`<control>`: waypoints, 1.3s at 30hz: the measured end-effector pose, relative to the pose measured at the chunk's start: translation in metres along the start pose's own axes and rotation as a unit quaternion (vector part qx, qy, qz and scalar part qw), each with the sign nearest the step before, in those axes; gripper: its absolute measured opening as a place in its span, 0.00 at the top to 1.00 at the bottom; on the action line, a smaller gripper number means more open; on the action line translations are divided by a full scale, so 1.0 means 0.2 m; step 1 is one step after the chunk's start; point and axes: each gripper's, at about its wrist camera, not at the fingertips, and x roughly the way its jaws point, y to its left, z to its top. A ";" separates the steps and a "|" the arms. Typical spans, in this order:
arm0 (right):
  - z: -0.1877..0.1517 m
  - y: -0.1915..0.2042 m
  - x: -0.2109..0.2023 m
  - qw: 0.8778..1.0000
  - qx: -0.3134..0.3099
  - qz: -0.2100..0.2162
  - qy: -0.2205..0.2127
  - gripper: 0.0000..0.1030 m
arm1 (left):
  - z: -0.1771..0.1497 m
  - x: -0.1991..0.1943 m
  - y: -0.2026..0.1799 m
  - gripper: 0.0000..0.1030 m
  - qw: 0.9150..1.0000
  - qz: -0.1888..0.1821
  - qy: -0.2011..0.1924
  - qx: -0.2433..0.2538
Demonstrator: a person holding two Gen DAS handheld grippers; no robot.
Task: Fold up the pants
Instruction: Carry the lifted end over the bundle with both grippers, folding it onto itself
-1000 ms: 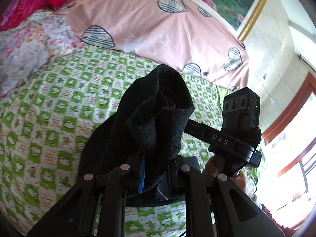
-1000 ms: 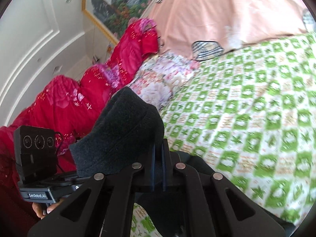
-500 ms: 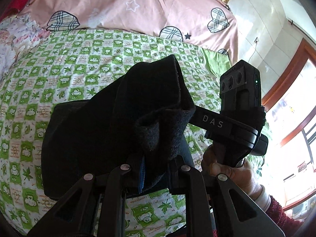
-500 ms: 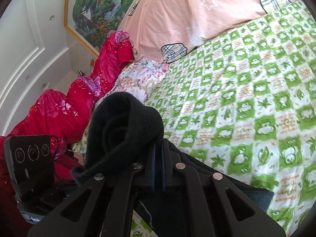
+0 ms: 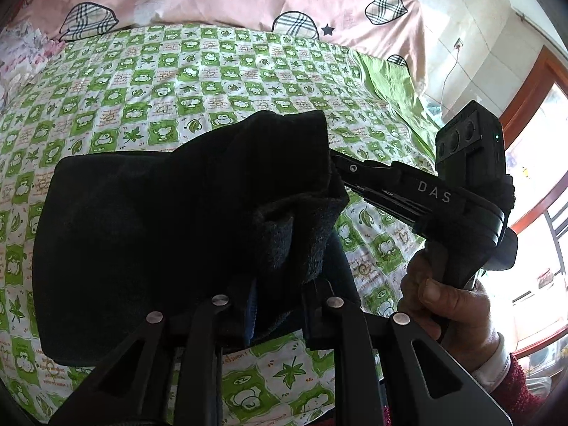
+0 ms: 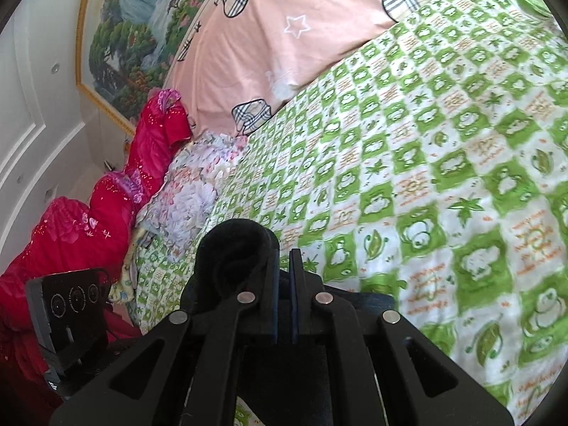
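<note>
Pants [image 5: 149,234] clamped in both tongs, over bedsheet [image 5: 213,71]

A: What changed for the black fleece pants [image 5: 149,234]?
B: They dropped from a raised bunch and now spread across the green-checked bedsheet [image 5: 220,71].
A: And the grippers?
B: The left gripper [image 5: 277,305] and right gripper [image 6: 283,284] tilted down toward the bed.

- Daylight floods from the window [image 5: 543,191], which blows out to white glare.
- The dark pants [image 5: 170,234] lose detail in shadow.
- Fisheye bending curves both views; corners vignette black.
</note>
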 end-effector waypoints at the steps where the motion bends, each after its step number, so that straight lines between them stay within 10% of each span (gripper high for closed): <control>1: -0.01 0.00 -0.01 1.000 0.000 -0.004 -0.003 0.94 | 0.00 0.00 -0.01 0.80 1.000 -0.001 0.001 0.004; 11: -0.01 -0.01 -0.11 0.997 0.019 -0.063 -0.026 0.90 | -0.06 -0.02 -0.07 0.54 0.998 -0.050 0.022 0.028; 16: -0.01 0.05 -0.15 0.996 0.010 -0.081 -0.042 0.39 | -0.09 -0.10 -0.05 0.49 0.998 -0.062 0.012 0.026; 39: -0.10 0.25 0.07 0.990 -0.042 -0.130 0.021 0.28 | -0.05 -0.32 0.75 0.26 0.982 0.012 -0.053 -0.178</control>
